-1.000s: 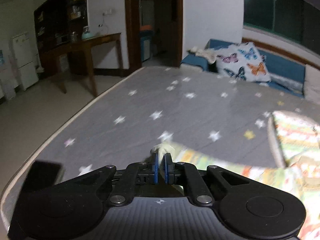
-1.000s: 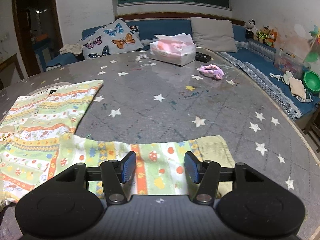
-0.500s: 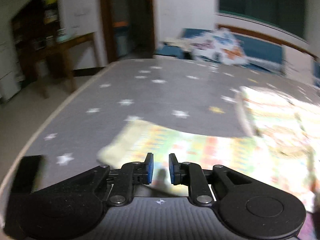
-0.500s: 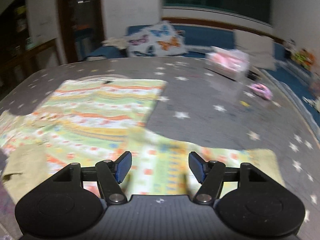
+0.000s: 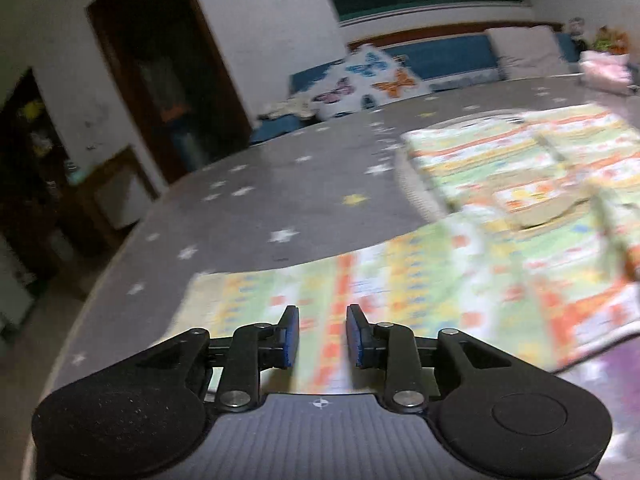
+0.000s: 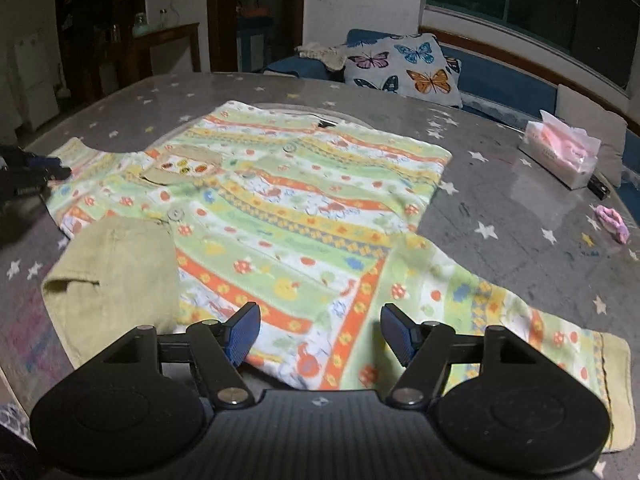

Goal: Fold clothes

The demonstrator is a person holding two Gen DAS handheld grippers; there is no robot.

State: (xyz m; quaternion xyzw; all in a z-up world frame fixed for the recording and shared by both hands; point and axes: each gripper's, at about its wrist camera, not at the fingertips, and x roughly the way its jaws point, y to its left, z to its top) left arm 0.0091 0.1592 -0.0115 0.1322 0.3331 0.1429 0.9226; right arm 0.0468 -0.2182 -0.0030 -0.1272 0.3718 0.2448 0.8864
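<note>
Patterned shirt [image 6: 304,208] flat on starry worktop [image 6: 520,216], left claw [image 5: 322,338] opening over a sleeve, nothing gripped, right claw [image 6: 320,334] apart above near hem, tissue box [image 6: 560,156] far right

We look forward and down along each gripper's fingers, close over the table [image 5: 248,216], both views sharing the patterned shirt [image 6: 304,208] and butterfly pillow [image 6: 404,68].
</note>
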